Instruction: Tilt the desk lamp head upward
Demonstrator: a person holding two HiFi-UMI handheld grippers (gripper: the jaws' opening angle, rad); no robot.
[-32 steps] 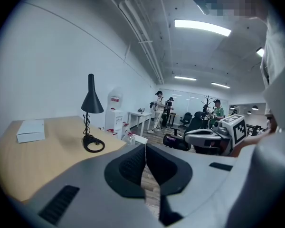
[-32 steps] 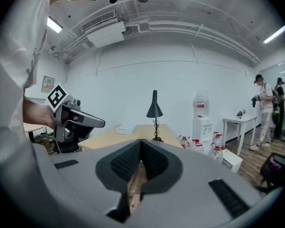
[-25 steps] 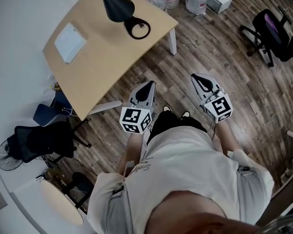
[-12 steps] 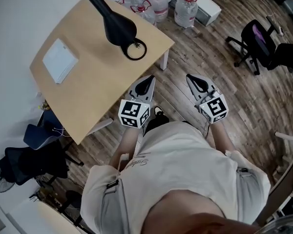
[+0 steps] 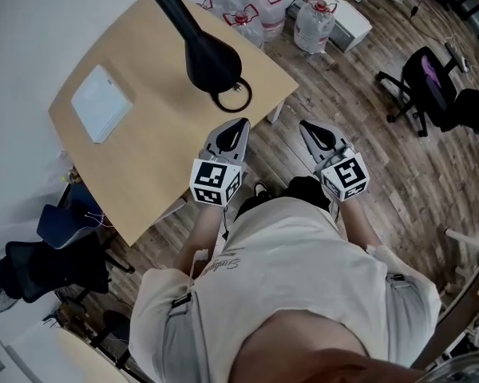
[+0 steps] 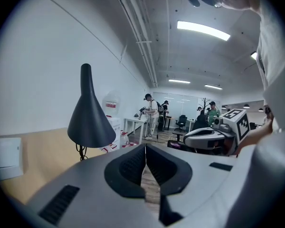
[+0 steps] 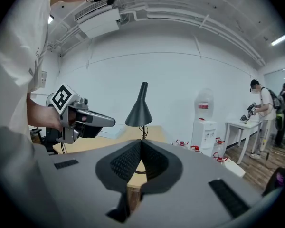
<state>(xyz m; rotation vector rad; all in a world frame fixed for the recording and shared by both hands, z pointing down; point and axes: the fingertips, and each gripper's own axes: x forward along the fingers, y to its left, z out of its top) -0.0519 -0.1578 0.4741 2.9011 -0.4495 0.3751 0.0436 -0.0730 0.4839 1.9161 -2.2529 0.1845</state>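
Black cone-shaded desk lamp [image 5: 210,61] stands on light wooden counter [image 5: 144,158].
Left hand-held gripper [image 5: 240,124] and right hand-held gripper [image 5: 304,125] hover near it, each pressed together, empty.

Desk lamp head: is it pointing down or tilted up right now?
Pointing down. The lamp head stands as an upright cone, wide mouth facing the desk, narrow end up.

Closed fingers [image 7: 125,163] before desk lamp [image 7: 139,111]
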